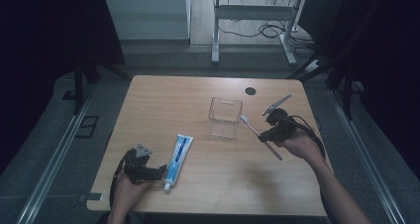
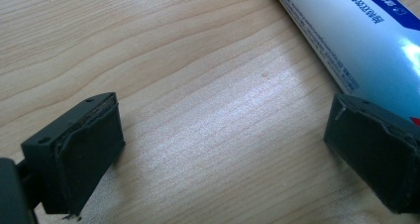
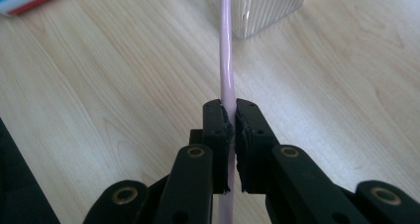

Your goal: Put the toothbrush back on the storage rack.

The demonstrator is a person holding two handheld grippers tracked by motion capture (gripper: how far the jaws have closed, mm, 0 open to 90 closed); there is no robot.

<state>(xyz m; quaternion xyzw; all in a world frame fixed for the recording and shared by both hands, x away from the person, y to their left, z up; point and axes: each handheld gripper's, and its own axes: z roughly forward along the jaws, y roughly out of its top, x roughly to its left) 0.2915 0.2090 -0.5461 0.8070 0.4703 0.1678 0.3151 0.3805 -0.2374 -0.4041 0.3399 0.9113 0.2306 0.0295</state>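
As seen from the high view, the right tongs [image 1: 266, 134] grasp a pink toothbrush [image 1: 258, 135] above the counter [image 1: 208, 184], bristles toward the clear cup [image 1: 224, 116]. Left gripper view: left tongs [image 2: 218, 154] released, beside the toothpaste [image 2: 366, 35]. Right gripper view: handle clenched, running straight ahead.

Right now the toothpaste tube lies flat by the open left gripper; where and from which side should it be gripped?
Grip the toothpaste tube across its flat mid-body, coming from above with the left gripper. It lies flat on the table, cap end nearest the person, so its long edges are free for the jaws.
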